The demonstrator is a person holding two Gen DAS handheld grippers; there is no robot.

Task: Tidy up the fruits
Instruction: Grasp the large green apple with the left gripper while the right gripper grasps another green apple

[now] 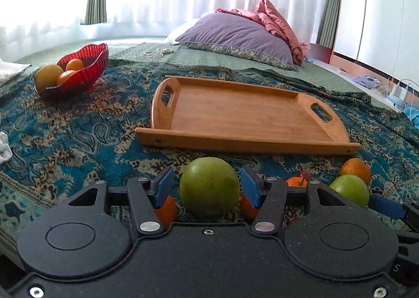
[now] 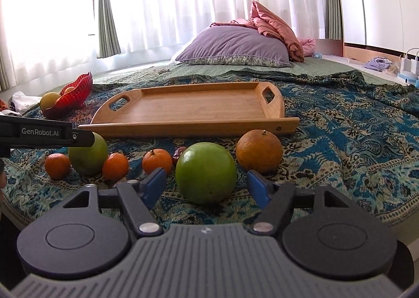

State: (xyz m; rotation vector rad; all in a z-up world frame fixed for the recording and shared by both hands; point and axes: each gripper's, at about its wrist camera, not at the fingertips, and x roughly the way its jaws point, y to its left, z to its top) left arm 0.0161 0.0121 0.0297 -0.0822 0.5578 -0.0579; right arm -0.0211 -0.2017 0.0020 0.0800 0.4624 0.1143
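My left gripper (image 1: 207, 180) is open around a green fruit (image 1: 209, 186) on the bedspread, pads apart from its sides. Small oranges (image 1: 167, 210) lie on either side under its fingers. My right gripper (image 2: 207, 180) is open around a second green fruit (image 2: 206, 172), also seen in the left wrist view (image 1: 349, 190). A large orange (image 2: 259, 150) sits just right of it, small oranges (image 2: 157, 160) to its left. The first green fruit (image 2: 87, 154) shows under the left gripper's body. An empty wooden tray (image 1: 235, 114) (image 2: 193, 108) lies beyond the fruits.
A red glass bowl (image 1: 86, 67) (image 2: 73, 97) holding oranges stands at the far left, a yellow fruit (image 1: 48, 75) beside it. A purple pillow (image 1: 235, 36) and pink blanket (image 1: 277, 20) lie at the bed's head. Chargers and clutter (image 1: 398, 94) sit at the right.
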